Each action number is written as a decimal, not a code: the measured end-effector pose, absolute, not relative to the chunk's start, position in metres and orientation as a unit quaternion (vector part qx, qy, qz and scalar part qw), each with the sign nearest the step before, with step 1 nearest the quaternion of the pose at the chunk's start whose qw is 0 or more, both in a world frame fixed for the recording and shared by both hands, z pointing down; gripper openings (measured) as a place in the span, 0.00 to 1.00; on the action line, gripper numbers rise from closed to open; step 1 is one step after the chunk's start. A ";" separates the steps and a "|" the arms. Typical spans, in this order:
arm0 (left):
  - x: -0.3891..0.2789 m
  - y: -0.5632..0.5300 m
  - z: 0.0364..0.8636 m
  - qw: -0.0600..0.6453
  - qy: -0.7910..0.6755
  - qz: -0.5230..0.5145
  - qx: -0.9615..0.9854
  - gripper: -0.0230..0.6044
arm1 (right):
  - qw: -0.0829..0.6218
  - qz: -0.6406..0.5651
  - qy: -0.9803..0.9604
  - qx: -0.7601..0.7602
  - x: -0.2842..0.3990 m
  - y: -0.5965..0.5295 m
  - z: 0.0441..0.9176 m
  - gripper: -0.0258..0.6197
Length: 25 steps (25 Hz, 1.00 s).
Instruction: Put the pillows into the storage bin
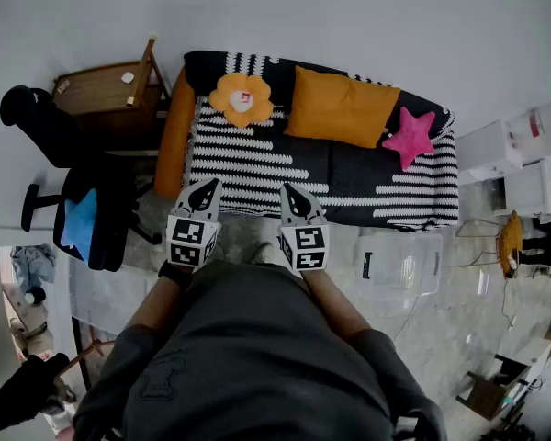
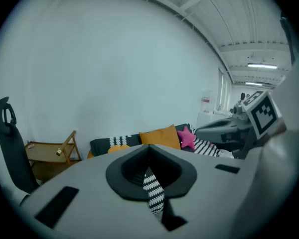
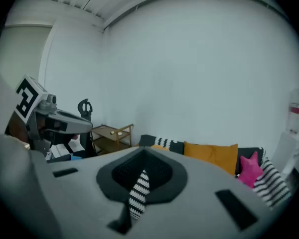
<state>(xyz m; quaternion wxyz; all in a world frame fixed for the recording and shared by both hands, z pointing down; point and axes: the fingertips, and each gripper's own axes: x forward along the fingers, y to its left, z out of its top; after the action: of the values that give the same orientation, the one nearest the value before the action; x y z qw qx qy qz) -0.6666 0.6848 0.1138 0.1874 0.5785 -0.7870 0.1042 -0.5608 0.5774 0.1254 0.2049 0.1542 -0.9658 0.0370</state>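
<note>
On a black-and-white striped sofa [image 1: 248,159] lie an orange flower pillow [image 1: 241,99], an orange rectangular pillow [image 1: 342,107] and a pink star pillow [image 1: 410,137]. An orange bolster [image 1: 173,145] stands along the sofa's left end. A clear storage bin [image 1: 399,263] sits on the floor before the sofa's right half. My left gripper [image 1: 202,196] and right gripper [image 1: 298,202] hover side by side at the sofa's front edge, both shut and holding nothing. The left gripper view shows the rectangular pillow [image 2: 161,137] and the star [image 2: 187,138] far ahead; the right gripper view shows them too, rectangular pillow [image 3: 212,156] and star [image 3: 250,169].
A black office chair [image 1: 96,205] with a blue item on it stands to the left. Behind it is a wooden folding table [image 1: 106,90]. White cabinets [image 1: 519,154] stand right of the sofa. Clutter lies on the floor at the lower right [image 1: 500,389].
</note>
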 end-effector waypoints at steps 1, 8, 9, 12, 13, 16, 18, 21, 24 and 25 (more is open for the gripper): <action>-0.664 0.685 0.114 0.188 -0.787 0.105 0.578 0.04 | 0.206 0.037 -0.966 0.154 -0.558 0.578 0.126 0.04; -0.656 0.682 0.116 0.191 -0.787 0.104 0.577 0.04 | 0.207 0.036 -0.966 0.153 -0.550 0.574 0.128 0.04; -0.654 0.681 0.116 0.189 -0.788 0.102 0.577 0.04 | 0.206 0.037 -0.966 0.152 -0.549 0.573 0.128 0.04; -0.649 0.679 0.111 0.175 -0.794 0.088 0.576 0.05 | 0.203 0.040 -0.967 0.148 -0.546 0.571 0.129 0.04; -0.648 0.677 0.109 0.170 -0.796 0.083 0.575 0.24 | 0.202 0.042 -0.967 0.147 -0.545 0.570 0.129 0.04; -0.646 0.674 0.103 0.158 -0.802 0.079 0.570 0.62 | 0.194 0.047 -0.970 0.142 -0.542 0.568 0.127 0.04; -0.645 0.671 0.103 0.156 -0.803 0.084 0.569 0.63 | 0.190 0.047 -0.971 0.140 -0.541 0.567 0.127 0.04; -0.643 0.669 0.105 0.160 -0.805 0.088 0.564 0.63 | 0.192 0.044 -0.971 0.134 -0.537 0.566 0.130 0.04; -0.644 0.666 0.107 0.160 -0.811 0.092 0.556 0.63 | 0.193 0.046 -0.972 0.128 -0.533 0.562 0.133 0.04; -0.643 0.665 0.108 0.160 -0.812 0.092 0.553 0.63 | 0.193 0.047 -0.972 0.127 -0.531 0.560 0.134 0.04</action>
<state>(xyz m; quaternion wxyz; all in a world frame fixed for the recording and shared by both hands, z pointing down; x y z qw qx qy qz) -0.6431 0.6650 0.1080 0.1603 0.5529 -0.8125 0.0922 -0.5307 0.5604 0.1339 0.1930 0.1268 -0.9719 0.0466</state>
